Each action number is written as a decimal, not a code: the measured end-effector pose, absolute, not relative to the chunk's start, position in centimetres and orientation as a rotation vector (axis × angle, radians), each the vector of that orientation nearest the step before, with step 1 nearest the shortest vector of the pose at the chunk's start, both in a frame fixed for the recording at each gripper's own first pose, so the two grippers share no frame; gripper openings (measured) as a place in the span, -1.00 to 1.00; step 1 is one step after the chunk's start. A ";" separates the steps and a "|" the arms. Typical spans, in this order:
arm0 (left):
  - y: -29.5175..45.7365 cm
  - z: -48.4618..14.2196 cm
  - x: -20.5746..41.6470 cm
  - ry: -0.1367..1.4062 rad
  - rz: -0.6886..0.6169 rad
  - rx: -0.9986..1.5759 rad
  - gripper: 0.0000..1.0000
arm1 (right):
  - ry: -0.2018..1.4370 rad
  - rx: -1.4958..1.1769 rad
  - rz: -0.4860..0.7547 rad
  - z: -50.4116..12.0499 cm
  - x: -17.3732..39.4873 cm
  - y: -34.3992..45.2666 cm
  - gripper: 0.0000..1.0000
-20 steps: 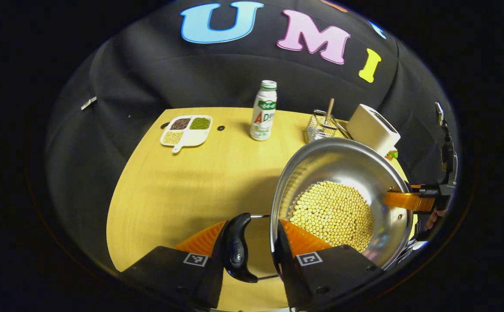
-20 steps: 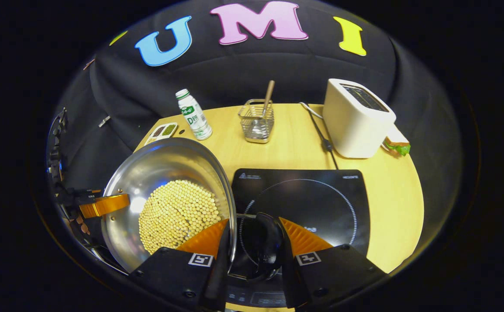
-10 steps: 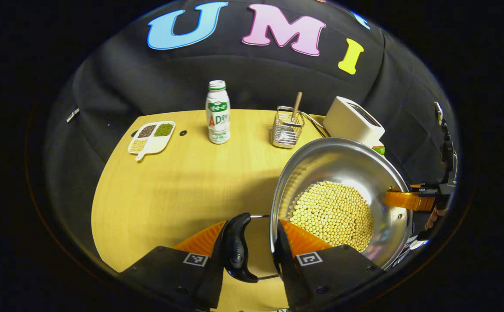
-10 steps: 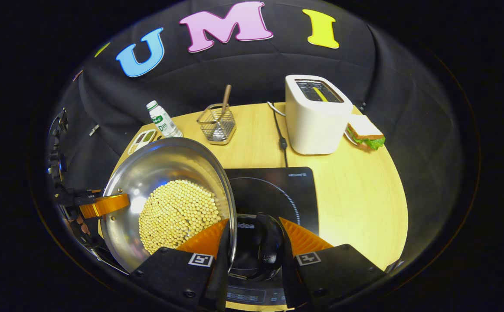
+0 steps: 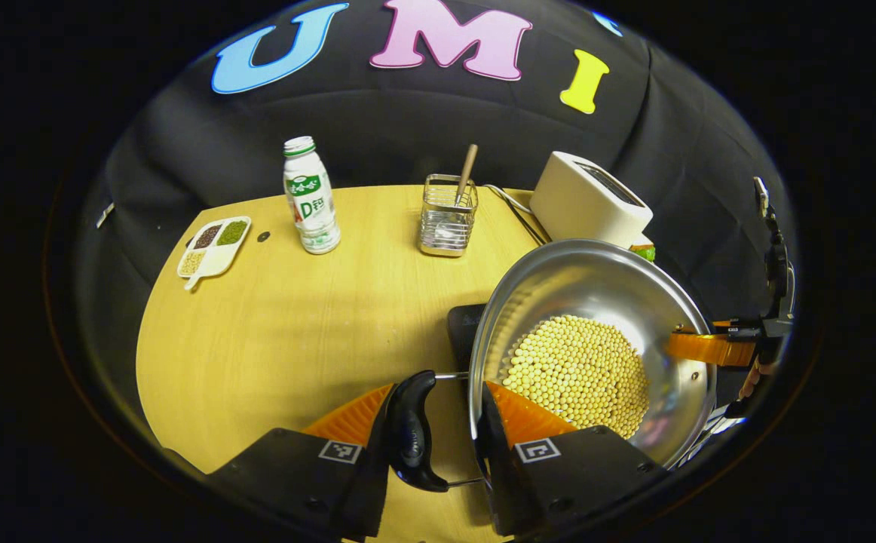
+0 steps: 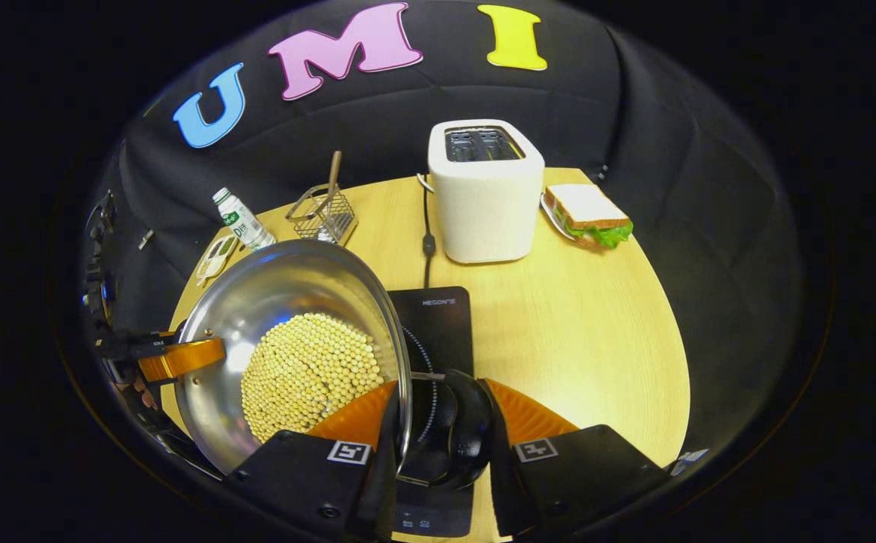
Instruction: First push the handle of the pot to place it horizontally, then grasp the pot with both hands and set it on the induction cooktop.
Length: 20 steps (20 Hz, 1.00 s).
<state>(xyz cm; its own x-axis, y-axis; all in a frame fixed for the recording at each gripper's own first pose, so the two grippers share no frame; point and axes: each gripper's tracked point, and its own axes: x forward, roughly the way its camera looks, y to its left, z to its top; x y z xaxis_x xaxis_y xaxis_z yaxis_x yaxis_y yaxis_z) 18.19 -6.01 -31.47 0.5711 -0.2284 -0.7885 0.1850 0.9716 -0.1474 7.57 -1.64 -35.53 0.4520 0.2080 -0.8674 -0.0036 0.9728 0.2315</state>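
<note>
Steel pot (image 5: 596, 302) full of yellow beans (image 5: 577, 369)

Bystanders sitting along the back of the wooden table (image 5: 272, 339)

We are seeing a white toaster (image 6: 485, 192) standing upright at the far edge, its dark cord (image 6: 427, 237) trailing forward across the wood. Just beside it a sandwich (image 6: 587, 216) with green lettuce is lying on a small plate. We are also looking at a wire basket (image 5: 445, 222) holding a wooden-handled utensil (image 5: 467, 173), a white bottle (image 5: 310, 197) with a green cap standing near it, and a divided tray (image 5: 213, 245) of beans and grains resting well apart.
</note>
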 end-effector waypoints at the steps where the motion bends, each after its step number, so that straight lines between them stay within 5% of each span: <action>1: -6.5 -31.6 18.3 0.929 -0.243 -0.051 0.18 | 1.097 0.209 0.129 -35.8 7.7 -2.0 0.08; 20: -8.1 -33.7 18.8 0.926 -0.219 -0.056 0.18 | 1.098 0.223 0.140 -38.3 8.5 -3.3 0.08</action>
